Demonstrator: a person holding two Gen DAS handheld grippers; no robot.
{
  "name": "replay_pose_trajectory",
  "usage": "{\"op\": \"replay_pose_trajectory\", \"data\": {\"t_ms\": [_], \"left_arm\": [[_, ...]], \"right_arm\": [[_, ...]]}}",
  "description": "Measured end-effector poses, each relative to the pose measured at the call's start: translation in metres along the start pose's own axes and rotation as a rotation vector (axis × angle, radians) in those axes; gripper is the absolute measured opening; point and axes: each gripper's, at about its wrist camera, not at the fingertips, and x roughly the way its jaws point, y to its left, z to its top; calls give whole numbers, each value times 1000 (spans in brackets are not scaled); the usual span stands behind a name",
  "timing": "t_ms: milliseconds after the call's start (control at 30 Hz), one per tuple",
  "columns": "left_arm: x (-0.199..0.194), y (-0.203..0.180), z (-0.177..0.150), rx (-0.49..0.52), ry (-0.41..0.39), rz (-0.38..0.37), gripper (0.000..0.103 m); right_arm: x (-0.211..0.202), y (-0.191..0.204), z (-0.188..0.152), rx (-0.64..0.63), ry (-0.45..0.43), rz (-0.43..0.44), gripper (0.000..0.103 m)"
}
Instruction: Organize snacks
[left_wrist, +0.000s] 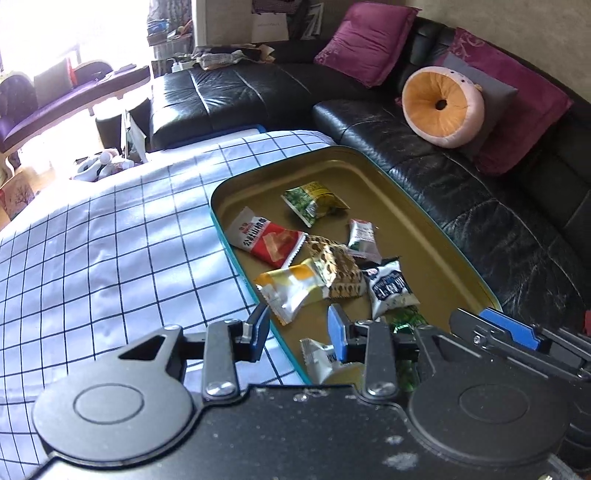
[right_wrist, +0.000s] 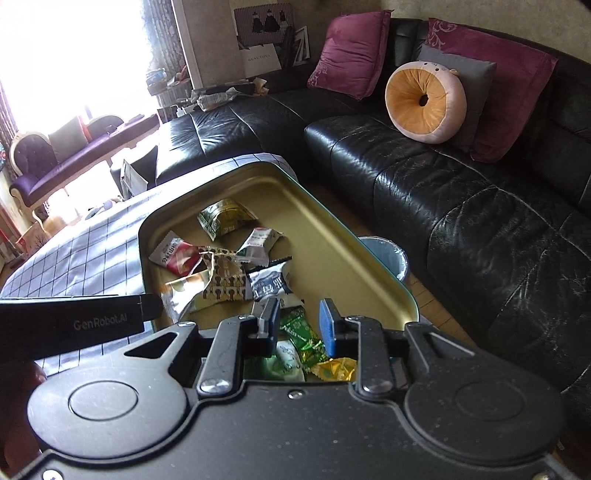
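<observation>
Landmark: the shallow gold-lined metal tin with a teal rim (left_wrist: 458, 258) is lying on the white cloth with a dark grid pattern (left_wrist: 110, 258), beside the black leather sofa (left_wrist: 480, 206).
Task items: the wrapped snack packets are lying loose inside the tin; none is showing on the cloth outside it.
Far end of tin: the green and yellow foil packet (left_wrist: 314, 201) is lying apart from the rest.
Middle of tin: the red and white packet (left_wrist: 266, 240), the brown patterned packet (left_wrist: 338, 271), the yellow and white packet (left_wrist: 291, 291) and the dark blue and white packet (left_wrist: 388, 290) are overlapping in a loose heap.
Near end of tin: small green foil sweets (right_wrist: 301, 332) and a gold foil sweet (right_wrist: 334, 369) are lying beneath the right gripper.
Left gripper (left_wrist: 299, 336): its jaws are opening slightly and standing fairly narrow over the near rim of the tin; nothing is pinched between them.
Right gripper (right_wrist: 299, 325): its jaws are standing narrow and apart over the near end of the tin, holding nothing.
Step in hand: both grippers are apparently hovering empty, between picks.
Next move: it likely calls for choosing one packet, lowering the pads astride its edge and closing gently, as the wrappers look thin and slippery.
</observation>
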Motion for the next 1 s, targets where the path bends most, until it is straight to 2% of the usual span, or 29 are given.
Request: {"op": "replay_pose_trajectory", "data": {"t_ms": [367,1000], "left_arm": [[-12,3,-4,5,-26,2,35],[-14,6,-11,44,-12,-6,35]], "right_arm": [[-8,6,-4,-13,2,-25,36],[-10,15,-6,-18,22,-40,36]]}}
